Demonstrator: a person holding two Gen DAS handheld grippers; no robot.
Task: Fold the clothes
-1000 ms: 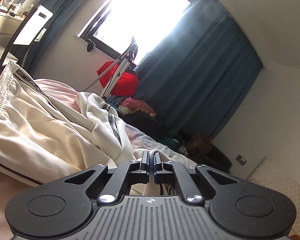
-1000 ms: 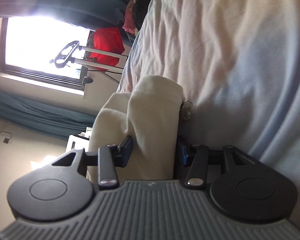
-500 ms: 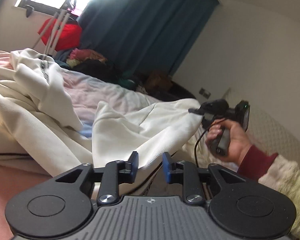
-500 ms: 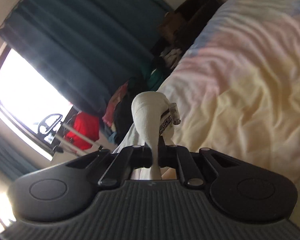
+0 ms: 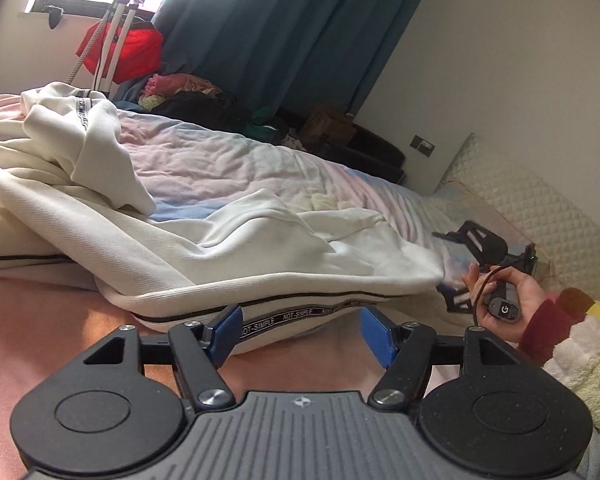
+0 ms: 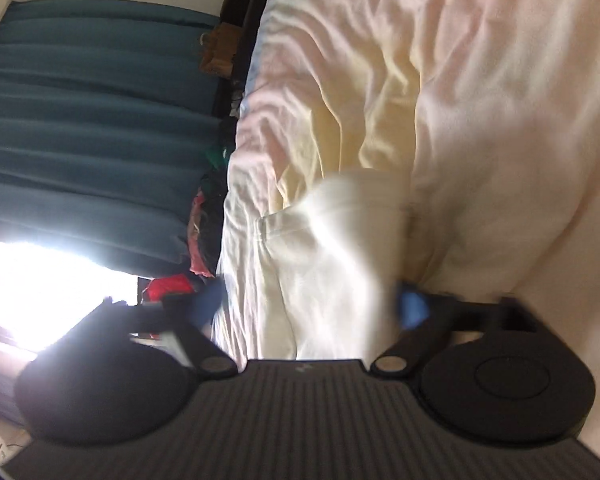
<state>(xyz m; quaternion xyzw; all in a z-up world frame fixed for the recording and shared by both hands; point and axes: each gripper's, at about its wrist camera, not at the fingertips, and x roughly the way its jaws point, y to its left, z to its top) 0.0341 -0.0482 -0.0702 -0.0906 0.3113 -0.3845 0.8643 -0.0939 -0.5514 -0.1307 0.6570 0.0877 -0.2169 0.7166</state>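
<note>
Both hand-held grippers opening; garment released, lying flat.

I read "NOT-SIMPLE" repeated along the black band that edged the cream garment just ahead of my left fingers. A like band farther off was too small to read.

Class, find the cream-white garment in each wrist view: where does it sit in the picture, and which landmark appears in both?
Left wrist view: the cream-white garment spreads across the left and middle, on the bed, just beyond the tongs.
Right wrist view: it lies low in the middle, blurred, between the opening tongs.
Shared landmark: the teal curtain.
</note>
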